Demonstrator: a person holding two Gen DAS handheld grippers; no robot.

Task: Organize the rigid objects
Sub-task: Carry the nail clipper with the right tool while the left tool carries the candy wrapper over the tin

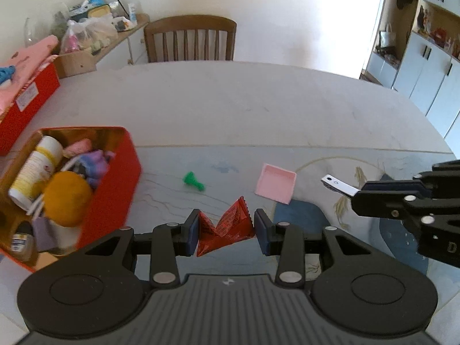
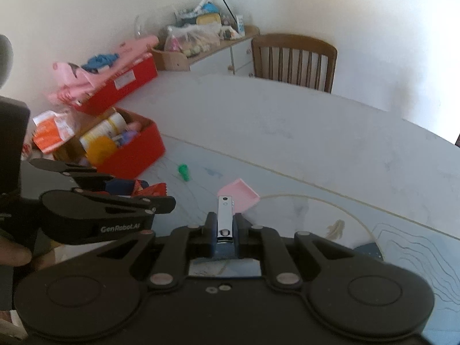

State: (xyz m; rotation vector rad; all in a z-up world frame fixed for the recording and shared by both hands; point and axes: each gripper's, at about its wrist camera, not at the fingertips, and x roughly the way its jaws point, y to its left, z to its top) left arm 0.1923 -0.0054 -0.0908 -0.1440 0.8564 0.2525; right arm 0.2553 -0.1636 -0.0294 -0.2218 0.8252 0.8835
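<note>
Left gripper: a crumpled red foil sachet was clenched between its blue pads and was carried clear of the tabletop.
Right gripper: a slim silver metal nail clipper was pinched tightly at its rear end, its tip projecting forward past the fingers.
Red open tin box: it was seen at the left, already loaded with a white and yellow bottle, an orange ball and other small items.
Still loose on the patterned table mat: a small green plastic piece and a flat pink square tray.
Step in hand: both picked items were judged to be in transit toward the box.
Next move: each gripper would need to be brought over the box opening, the left first since it was nearer, and released there without collision between the two tools.
</note>
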